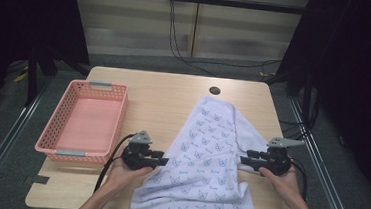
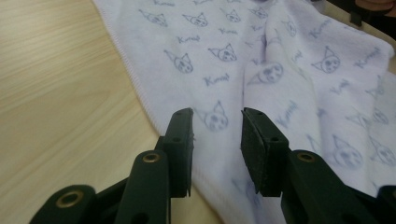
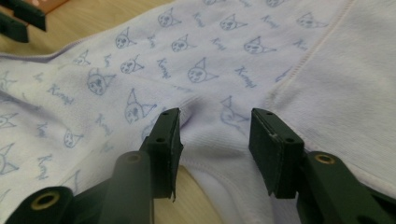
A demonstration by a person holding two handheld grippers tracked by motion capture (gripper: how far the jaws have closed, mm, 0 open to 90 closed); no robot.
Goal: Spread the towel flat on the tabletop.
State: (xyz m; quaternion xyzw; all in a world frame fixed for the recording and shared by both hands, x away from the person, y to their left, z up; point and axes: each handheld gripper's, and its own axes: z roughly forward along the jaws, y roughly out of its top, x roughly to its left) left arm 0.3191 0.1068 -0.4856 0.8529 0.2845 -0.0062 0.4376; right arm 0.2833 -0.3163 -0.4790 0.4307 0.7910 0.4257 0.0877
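The work in hand looks like folding the towel [image 1: 204, 161], a white one printed with small cat-like faces, which lies spread and partly doubled over on the worktop [image 1: 163, 100] between the two hands. This moment reads as a release, or the pause before a fresh grip. The left gripper [image 1: 163, 161] has its jaws spread, with the towel's stitched edge lying flat just ahead of and between them, not pinched. The right gripper [image 1: 243, 161] also stands with jaws apart; a raised ridge of cloth near a hem sits between them, but the pads do not press on it.

The next move probably calls for each pair of jaws to settle over an edge or corner and close on one layer only, since the doubled cloth makes it easy to catch two.

The pink basket [image 1: 84, 121], beyond the left jaws' outer side, holds nothing.
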